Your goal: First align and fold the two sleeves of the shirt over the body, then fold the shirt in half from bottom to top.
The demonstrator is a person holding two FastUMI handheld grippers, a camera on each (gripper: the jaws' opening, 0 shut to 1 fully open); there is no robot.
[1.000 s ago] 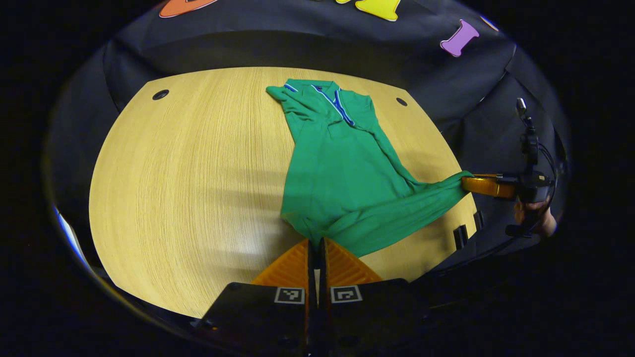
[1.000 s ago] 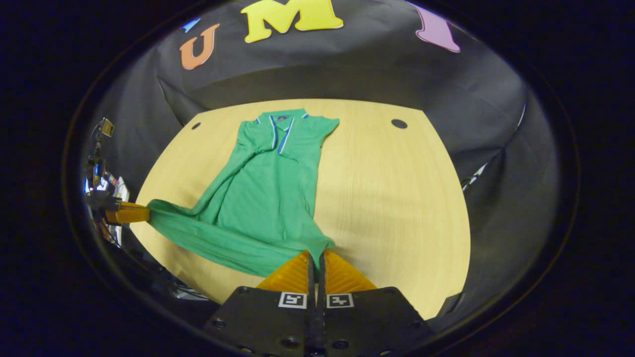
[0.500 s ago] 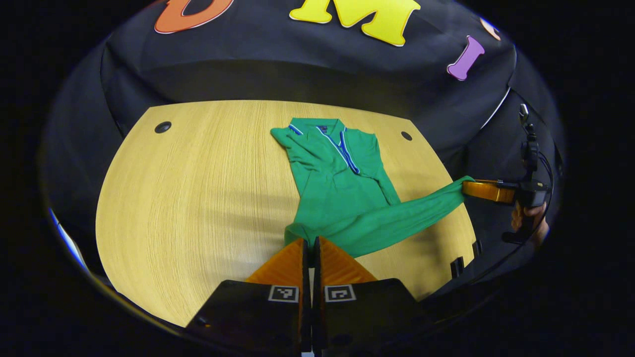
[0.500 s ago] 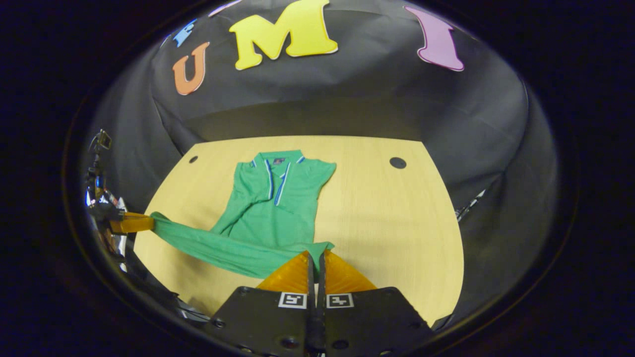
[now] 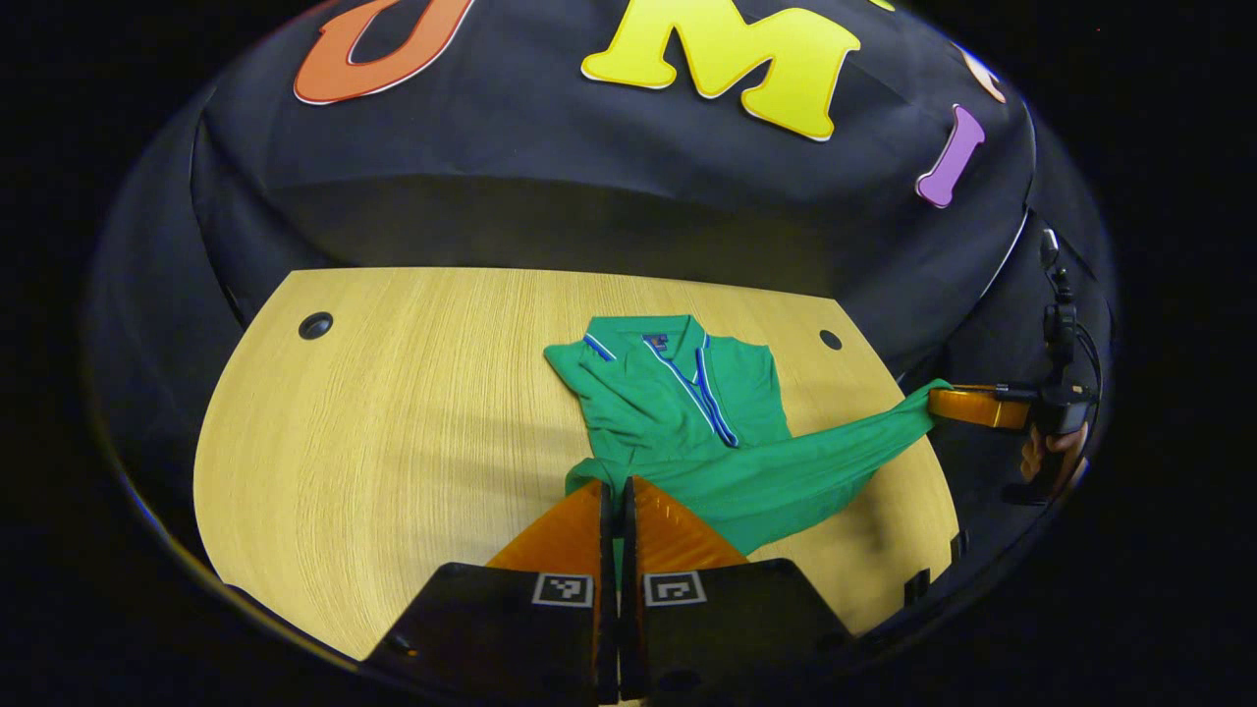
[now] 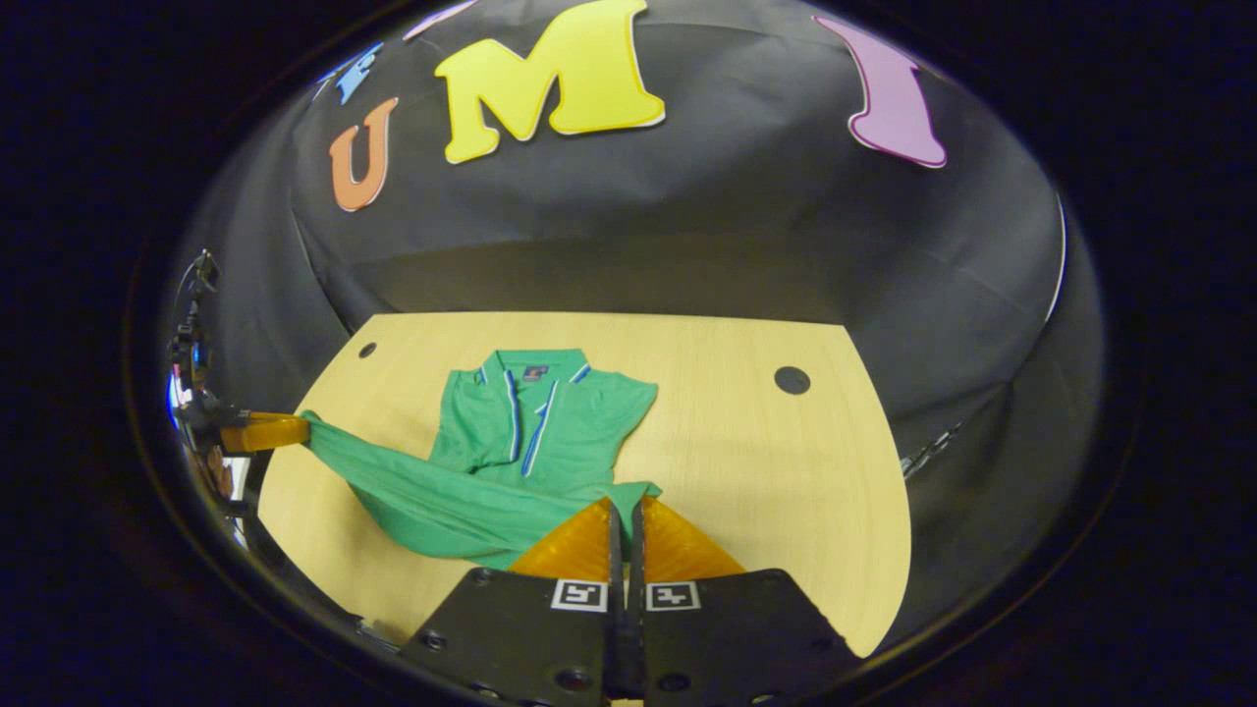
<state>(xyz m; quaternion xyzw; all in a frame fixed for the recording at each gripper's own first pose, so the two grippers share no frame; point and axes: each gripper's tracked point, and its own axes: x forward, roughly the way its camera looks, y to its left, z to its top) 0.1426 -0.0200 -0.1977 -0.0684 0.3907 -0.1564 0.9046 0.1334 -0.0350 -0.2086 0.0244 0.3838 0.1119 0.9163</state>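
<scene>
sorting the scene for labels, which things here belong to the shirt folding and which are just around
In the job:
- green shirt
- left claw, shut on its hem corner
- right claw, shut on the other corner

Just around:
- wooden table
- table holes

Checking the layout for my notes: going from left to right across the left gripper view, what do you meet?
Table hole → left tongs → shirt collar → second table hole → right tongs → hand.
</scene>
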